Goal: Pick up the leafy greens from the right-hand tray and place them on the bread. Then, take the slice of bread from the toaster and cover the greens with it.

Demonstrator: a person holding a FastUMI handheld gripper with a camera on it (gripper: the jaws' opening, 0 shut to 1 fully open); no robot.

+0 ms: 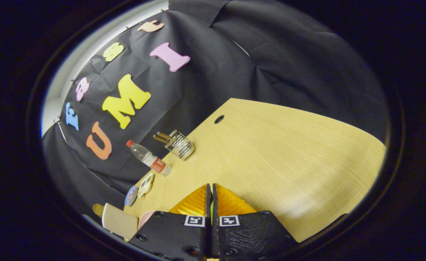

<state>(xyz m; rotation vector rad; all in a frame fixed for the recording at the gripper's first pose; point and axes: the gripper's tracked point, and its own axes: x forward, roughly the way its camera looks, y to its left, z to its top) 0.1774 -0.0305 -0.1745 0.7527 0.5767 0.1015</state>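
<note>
A: Tool [211, 185] state?

B: Pressed together, barely a slit left. Faint greenish sliver in that slit, too thin to call a leaf. Cannot tell whether pinching anything.

A: And the task's things?

B: Pale beige flat slab with rounded corners [119, 221], probably the bread slice, just beside the tool's body, past the light wooden counter [271, 152] edge that runs along the black cloth wall. Touching a pinkish rounded rim [146, 216], maybe a plate; hard to say.

A: Risks from here?

B: If holding a leaf, a grip this slight could let it slip on the way over. Heading wide of the slab and dropping the greens onto bare wood, also likely, given the tool aimed across open counter and the slab off to one side.

A: Anything else around?

B: Along that same edge: clear plastic bottle with red cap and red label [148, 158], silver wire-mesh holder with brown sticks [179, 145], small white tray-like piece [146, 184], round blue disc [131, 195]. Small dark round hole [219, 119] further out, near the far corner.

A: Any of it in the way?

B: Not straight ahead. Disc and white piece near the slab, though; worth avoiding a sideways sweep through them.
</note>
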